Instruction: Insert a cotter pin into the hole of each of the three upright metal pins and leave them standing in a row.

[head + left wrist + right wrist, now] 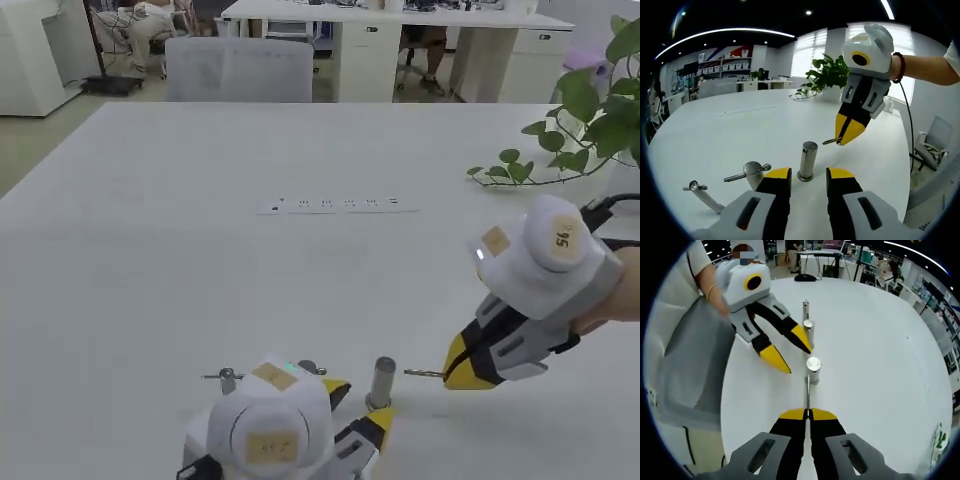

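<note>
Glossy metal pin (808, 159), smooth matt table (180, 280).

Showing a plain white worktop (200, 260). Pairing white shells and grey mid-sections with black jaws ending in yellow tips on both the left gripper (358, 403) and the right gripper (462, 376), each wearing a tan paper label. Gleaming silver-grey on the metal pins (383, 382); looking dull and brassy on the cotter pin (424, 373). Displaying green leaves on a plant (590, 110).
</note>
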Tool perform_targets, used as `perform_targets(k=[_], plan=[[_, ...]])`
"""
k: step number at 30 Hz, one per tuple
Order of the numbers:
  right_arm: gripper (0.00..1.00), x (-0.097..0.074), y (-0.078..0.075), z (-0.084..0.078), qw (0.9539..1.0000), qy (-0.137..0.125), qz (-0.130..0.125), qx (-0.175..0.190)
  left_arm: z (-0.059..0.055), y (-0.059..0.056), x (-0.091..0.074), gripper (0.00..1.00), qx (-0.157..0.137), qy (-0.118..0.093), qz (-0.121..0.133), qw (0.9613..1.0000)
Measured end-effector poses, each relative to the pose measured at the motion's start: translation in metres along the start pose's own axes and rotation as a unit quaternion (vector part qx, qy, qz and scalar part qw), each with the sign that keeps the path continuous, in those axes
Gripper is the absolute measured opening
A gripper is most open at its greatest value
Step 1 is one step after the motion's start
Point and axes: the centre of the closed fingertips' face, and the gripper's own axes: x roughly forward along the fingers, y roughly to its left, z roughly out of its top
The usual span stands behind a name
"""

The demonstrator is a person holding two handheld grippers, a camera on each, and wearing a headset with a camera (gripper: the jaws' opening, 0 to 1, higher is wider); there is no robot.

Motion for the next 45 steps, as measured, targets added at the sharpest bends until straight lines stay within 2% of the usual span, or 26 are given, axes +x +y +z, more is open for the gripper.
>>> perform_targets(k=[2,7,15,26,45], plan=[[0.03,0.001,-0.003,-0.001,1.0,0.002,0.002,0.001,0.0,0.001,0.004,0.27,0.011,-0.001,0.002,0.9999],[0.03,0.003,-0.007,-0.002,1.0,0.005,0.006,-0.001,0.007,-0.001,0.014,0.26,0.014,-0.015,0.002,0.9998],[0.03,0.007,-0.012,-0.001,0.9999,0.006,0.012,-0.005,0.006,0.004,0.024,0.22,0.008,-0.01,0.006,0.9999],[0.03,0.009,-0.013,-0.001,0.9997,0.012,0.017,-0.012,0.002,0.002,0.03,0.12,0.022,-0.004,0.002,0.9998],[0.03,0.011,-0.013,0.01,0.9989,0.013,0.021,-0.039,0.0,0.003,0.031,0.12,0.033,0.006,-0.003,0.9994]])
